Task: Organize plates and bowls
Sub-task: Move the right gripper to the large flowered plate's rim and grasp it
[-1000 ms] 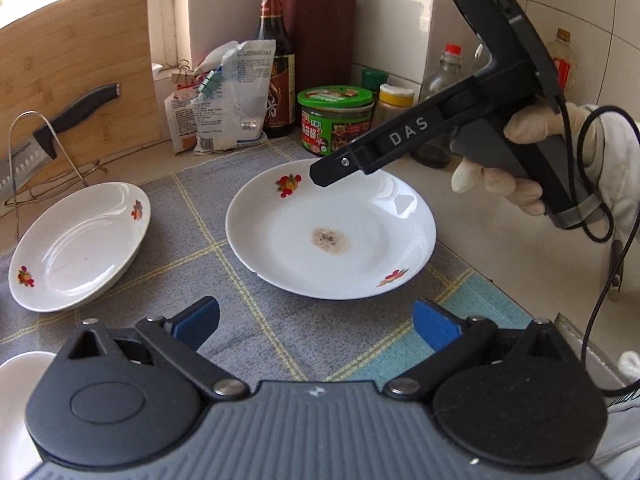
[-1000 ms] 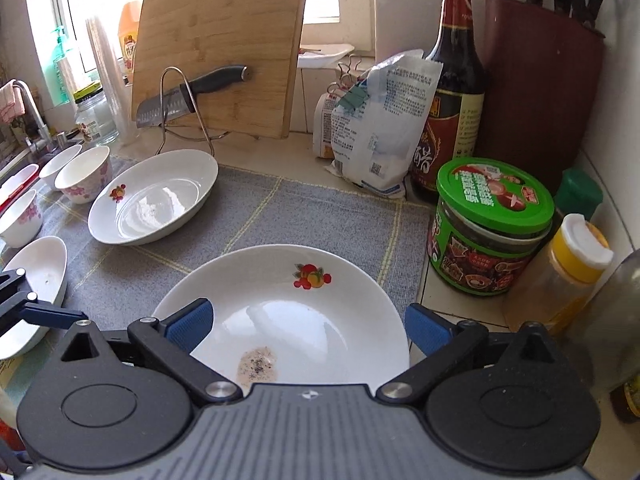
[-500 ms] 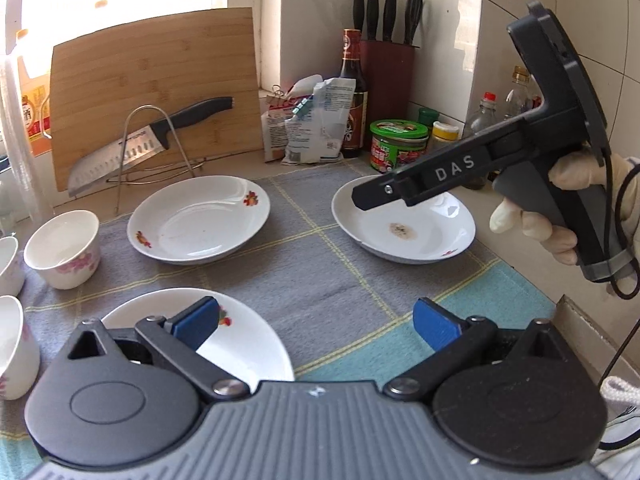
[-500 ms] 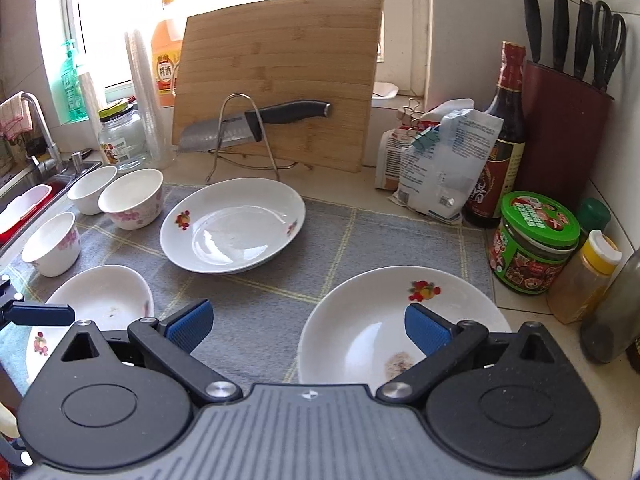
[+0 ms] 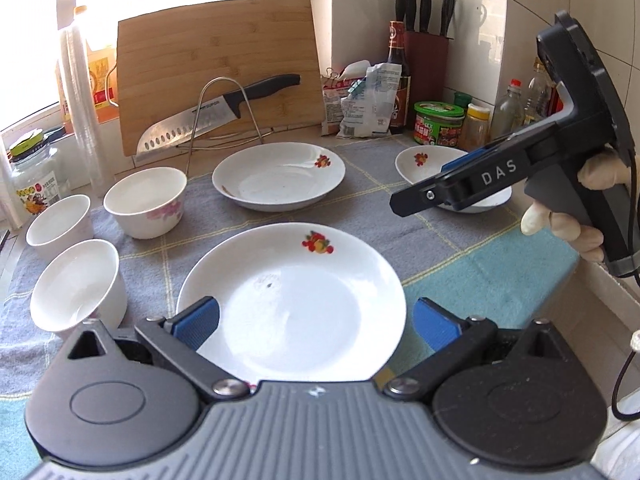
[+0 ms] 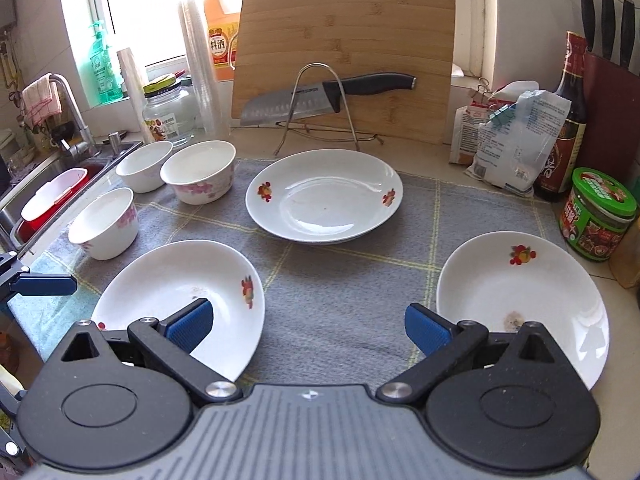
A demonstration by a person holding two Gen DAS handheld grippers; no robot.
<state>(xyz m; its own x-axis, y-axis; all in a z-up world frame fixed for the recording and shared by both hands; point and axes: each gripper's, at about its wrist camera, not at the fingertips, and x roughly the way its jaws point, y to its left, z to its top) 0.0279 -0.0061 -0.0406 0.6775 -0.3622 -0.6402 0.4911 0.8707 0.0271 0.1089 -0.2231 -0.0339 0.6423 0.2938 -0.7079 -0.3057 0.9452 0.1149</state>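
Left wrist view, progress: nothing is stacked yet as far as you can see here; three plates and three bowls lie singly on the grey cloth (image 5: 460, 248), so all the sorting is still ahead of you.
Left wrist view, your left gripper (image 5: 316, 322): jaws spread wide and empty, poised over the near plate (image 5: 292, 300) without touching it.
Left wrist view, right gripper (image 5: 424, 196): seen side-on in your gloved hand (image 5: 568, 220), held above the far right plate (image 5: 416, 162).
Left wrist view, dishes: near plate white with a fruit motif and a small dark speck; middle plate (image 5: 279, 174) behind it; the three bowls (image 5: 144, 200) grouped to the left.
Right wrist view, your right gripper (image 6: 308, 326): jaws wide apart, holding nothing, bare cloth between them.
Right wrist view, plates: one left (image 6: 180, 300), one right (image 6: 520, 304) with a brownish smear, one centre back (image 6: 324, 196), all well apart.
Right wrist view, bowls: three white with pink flowers (image 6: 198, 176), upright and close together beside the sink (image 6: 60, 184), not nested.
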